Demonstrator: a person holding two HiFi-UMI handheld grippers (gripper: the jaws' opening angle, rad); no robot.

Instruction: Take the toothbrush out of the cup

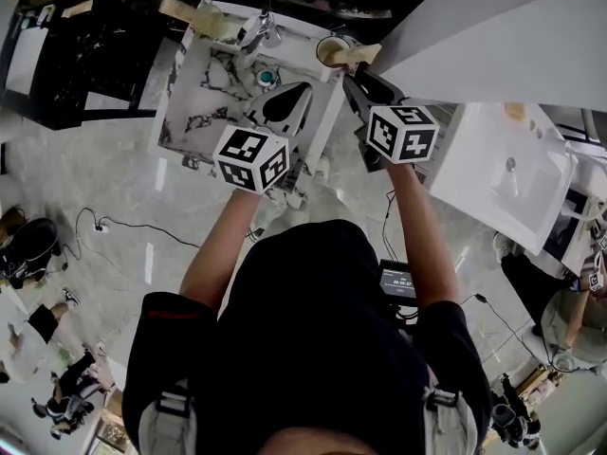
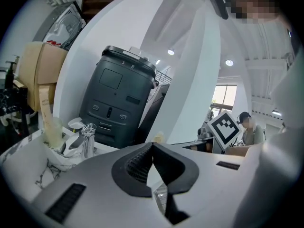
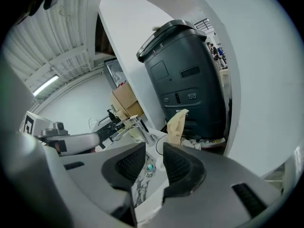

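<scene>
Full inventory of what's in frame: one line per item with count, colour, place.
basin: one, white with grey veining, ahead of both grippers
tap: one, chrome, on the basin's back rim
drain plug: one, teal, in the basin floor
cup: one, pale, basin's back right corner
toothbrush: one, beige, standing in the cup
beige item: one, basin's back left corner, kind unclear
dark unit: one, dark grey, behind the basin
cardboard box: one, brown, left of the unit
second sink: one, white, off to the right
cables: black, on the floor
left gripper: grey, fingers shut, empty
right gripper: grey, fingers apart, empty, near the cup
</scene>
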